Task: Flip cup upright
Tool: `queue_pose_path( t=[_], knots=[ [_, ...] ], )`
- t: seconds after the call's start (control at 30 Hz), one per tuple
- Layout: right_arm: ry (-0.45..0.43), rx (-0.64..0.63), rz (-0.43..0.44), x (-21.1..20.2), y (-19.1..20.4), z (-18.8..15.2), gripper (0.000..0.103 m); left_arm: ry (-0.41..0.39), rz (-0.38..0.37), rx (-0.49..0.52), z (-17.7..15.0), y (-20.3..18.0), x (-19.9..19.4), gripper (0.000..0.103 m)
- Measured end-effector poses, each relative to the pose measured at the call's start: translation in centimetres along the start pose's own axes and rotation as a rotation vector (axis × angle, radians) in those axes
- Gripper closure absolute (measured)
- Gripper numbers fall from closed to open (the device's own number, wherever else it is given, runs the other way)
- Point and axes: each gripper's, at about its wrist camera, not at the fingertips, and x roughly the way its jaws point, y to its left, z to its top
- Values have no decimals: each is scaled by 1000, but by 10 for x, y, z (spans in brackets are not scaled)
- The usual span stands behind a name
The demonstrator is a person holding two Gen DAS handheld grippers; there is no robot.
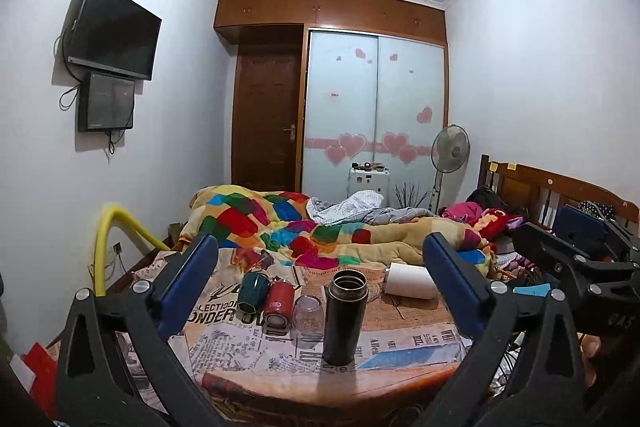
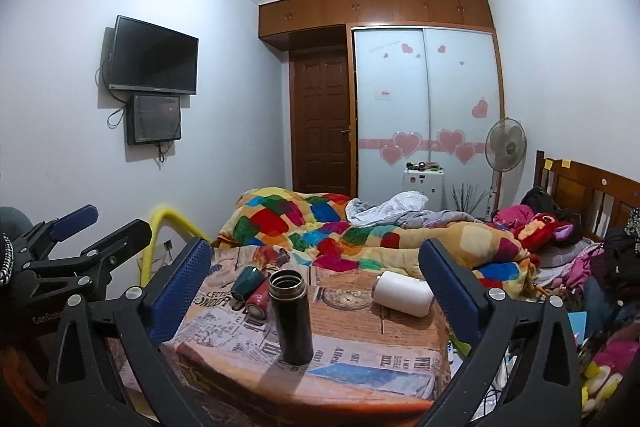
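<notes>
A black flask (image 1: 345, 317) stands upright with its mouth open near the front of the newspaper-covered table (image 1: 400, 343). It also shows in the right wrist view (image 2: 290, 316). Behind it lie a green cup (image 1: 252, 291), a red cup (image 1: 278, 303) and a clear glass (image 1: 308, 315) on their sides. A white cup (image 1: 410, 279) lies on its side at the back right, also in the right wrist view (image 2: 404, 293). My left gripper (image 1: 320, 267) is open and empty, held before the table. My right gripper (image 2: 316, 267) is open and empty too.
A glass ashtray (image 2: 347, 298) sits mid-table. A bed with a colourful quilt (image 1: 304, 227) lies behind the table. A yellow tube (image 1: 108, 239) stands at the left. Clutter lies at the right of the table.
</notes>
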Motion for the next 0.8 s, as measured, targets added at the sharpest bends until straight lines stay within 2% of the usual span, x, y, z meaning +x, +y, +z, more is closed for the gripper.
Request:
queue_pose_path(
  t=[0.8],
  knots=[
    [18,1,11,-5,1,-2,0,1,-3,8,-2,-1,-5,0]
  ],
)
